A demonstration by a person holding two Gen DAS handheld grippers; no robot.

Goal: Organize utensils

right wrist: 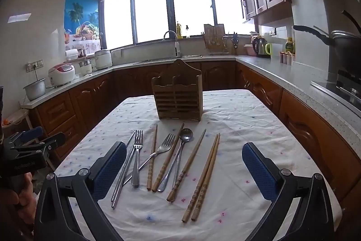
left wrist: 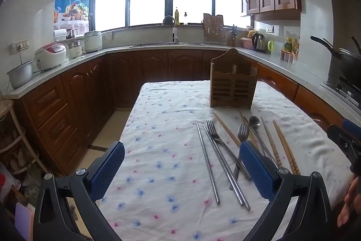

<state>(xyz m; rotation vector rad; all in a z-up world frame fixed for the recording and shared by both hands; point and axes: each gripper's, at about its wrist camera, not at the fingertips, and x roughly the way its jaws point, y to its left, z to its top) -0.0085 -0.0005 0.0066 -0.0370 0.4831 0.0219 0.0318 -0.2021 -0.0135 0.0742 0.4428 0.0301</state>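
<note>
A wooden slatted utensil holder [left wrist: 233, 85] [right wrist: 178, 94] stands empty at the table's far end. In front of it, on the cloth, lie two forks [right wrist: 137, 150] [left wrist: 214, 132], a spoon [right wrist: 185, 137] [left wrist: 254, 122], a pair of metal chopsticks [right wrist: 121, 177] [left wrist: 207, 164] and several wooden chopsticks [right wrist: 203, 180] [left wrist: 286, 148]. My left gripper [left wrist: 182, 146] hovers open above the near left of the spread, holding nothing. My right gripper [right wrist: 184, 146] hovers open over the utensils, also holding nothing. Each gripper shows at the edge of the other's view [left wrist: 347, 141] [right wrist: 29, 146].
The table carries a white floral cloth [left wrist: 158, 128] [right wrist: 237, 128]. Wooden cabinets and a grey counter [right wrist: 282, 76] ring the room, with rice cookers [left wrist: 50, 55], a sink tap [left wrist: 172, 31], a kettle [right wrist: 259, 46] and a pan on the stove [right wrist: 345, 46]. A person's hand [right wrist: 20, 200] holds the left gripper.
</note>
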